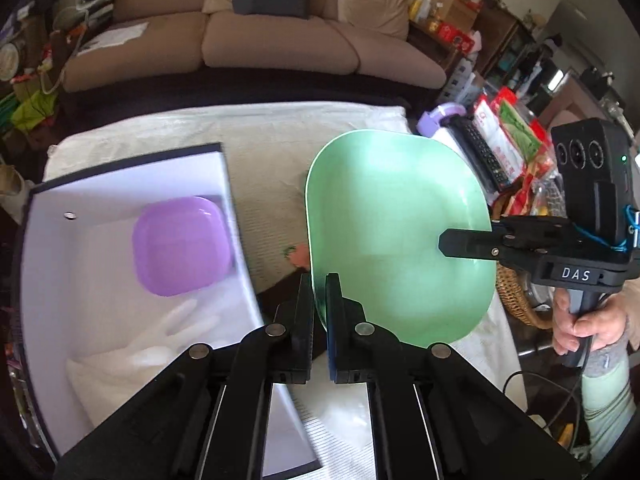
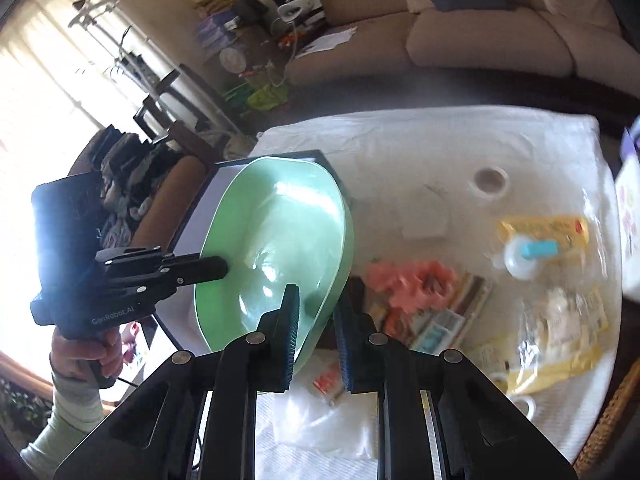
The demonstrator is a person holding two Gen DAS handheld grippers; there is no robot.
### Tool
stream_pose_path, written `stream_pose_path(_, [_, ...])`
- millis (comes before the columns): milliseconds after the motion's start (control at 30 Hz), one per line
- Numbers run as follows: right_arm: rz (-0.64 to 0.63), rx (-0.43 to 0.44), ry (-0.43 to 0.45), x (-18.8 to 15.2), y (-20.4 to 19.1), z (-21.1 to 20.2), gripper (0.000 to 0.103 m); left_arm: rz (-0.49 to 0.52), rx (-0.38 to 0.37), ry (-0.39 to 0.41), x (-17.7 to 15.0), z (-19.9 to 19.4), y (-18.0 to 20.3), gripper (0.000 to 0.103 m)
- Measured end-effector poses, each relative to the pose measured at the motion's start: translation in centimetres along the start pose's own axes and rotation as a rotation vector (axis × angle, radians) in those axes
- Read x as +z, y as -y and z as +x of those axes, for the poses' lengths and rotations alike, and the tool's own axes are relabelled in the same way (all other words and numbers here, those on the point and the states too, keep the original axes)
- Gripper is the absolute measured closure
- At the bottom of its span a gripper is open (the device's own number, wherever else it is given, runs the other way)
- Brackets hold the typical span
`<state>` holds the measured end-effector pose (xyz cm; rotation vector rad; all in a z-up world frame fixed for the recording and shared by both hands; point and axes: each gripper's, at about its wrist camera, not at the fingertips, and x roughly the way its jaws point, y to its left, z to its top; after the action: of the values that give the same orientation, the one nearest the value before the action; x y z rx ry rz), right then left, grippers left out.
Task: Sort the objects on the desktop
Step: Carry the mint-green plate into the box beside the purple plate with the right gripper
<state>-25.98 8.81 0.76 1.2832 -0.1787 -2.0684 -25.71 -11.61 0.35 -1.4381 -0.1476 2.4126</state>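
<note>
A glossy lilac rounded-square dish (image 1: 182, 245) sits in the white box (image 1: 48, 240). The left gripper (image 1: 319, 300) pinches the smooth green bowl (image 1: 396, 232) by its rim, held above the towel; the right gripper (image 2: 316, 312) straddles the opposite rim, jaws slightly apart.

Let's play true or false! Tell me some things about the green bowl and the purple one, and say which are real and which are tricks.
1. The left gripper pinches the rim of the green bowl. True.
2. The green bowl is full of toys. False: it is empty.
3. The purple bowl sits inside the green bowl. False: it lies in the white box.
4. The right gripper is at the green bowl's rim too. True.
5. There is a brown sofa in the room. True.
</note>
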Motion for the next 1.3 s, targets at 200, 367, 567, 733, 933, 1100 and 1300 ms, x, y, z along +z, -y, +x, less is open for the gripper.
stream_pose_path(200, [-0.083,-0.03,-0.085,5.9,-9.5,10.1,0.086,-0.146,0.167,-0.005,0.2,-3.4,-11.4,0.098])
stream_pose_path(367, [-0.002,-0.018,-0.135,7.6,-11.5,17.4,0.086,-0.215,0.236,-0.06,-0.6,-2.1,-18.3,0.098])
stream_pose_path(567, [0.052,-0.051,-0.206,8.6,-11.3,24.9,0.084,-0.26,0.295,-0.124,-1.5,2.0,-23.4,0.098])
stream_pose_path(733, [0.063,-0.101,-0.254,9.0,-11.2,30.7,0.081,-0.257,0.416,-0.157,-1.5,6.0,-25.1,0.099])
stream_pose_path(933, [0.04,-0.24,-0.288,8.5,-9.7,34.2,0.071,-0.187,0.542,-0.178,-0.5,9.0,-23.5,0.096])
stream_pose_path(1100, [-0.055,-0.292,-0.272,8.9,-10.2,33.5,0.07,-0.167,0.575,-0.176,-0.2,9.2,-22.9,0.081])
stream_pose_path(1300, [-0.066,-0.312,-0.235,9.6,-10.4,31.5,0.066,-0.219,0.521,-0.157,0.2,8.1,-23.6,0.077])
